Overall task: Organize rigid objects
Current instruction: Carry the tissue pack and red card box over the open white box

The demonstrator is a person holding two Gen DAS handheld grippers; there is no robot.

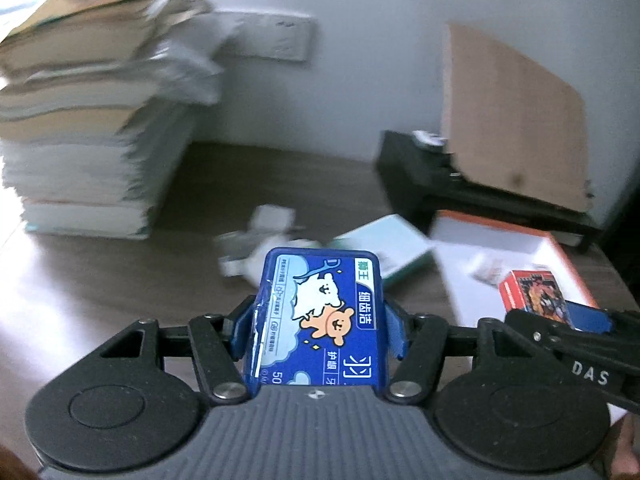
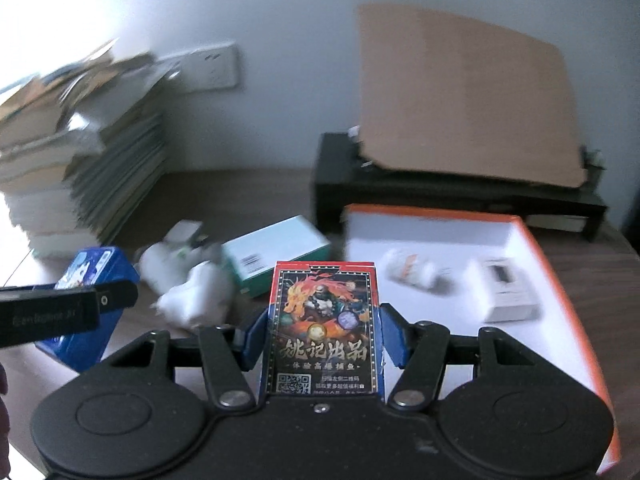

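A tall, ragged stack of books and papers point(image 2: 76, 160) rises at nine o'clock on the dark wooden desk point(image 2: 240, 196), its upper sheets splayed. On the white wall point(image 2: 300, 20) at eleven o'clock sits a pale socket plate point(image 2: 208, 66). At two o'clock a brown cardboard sheet point(image 2: 468, 92) leans against the wall, its lower edge on a low black stand point(image 2: 440, 196). Everything is blurred, so the spines cannot be read.
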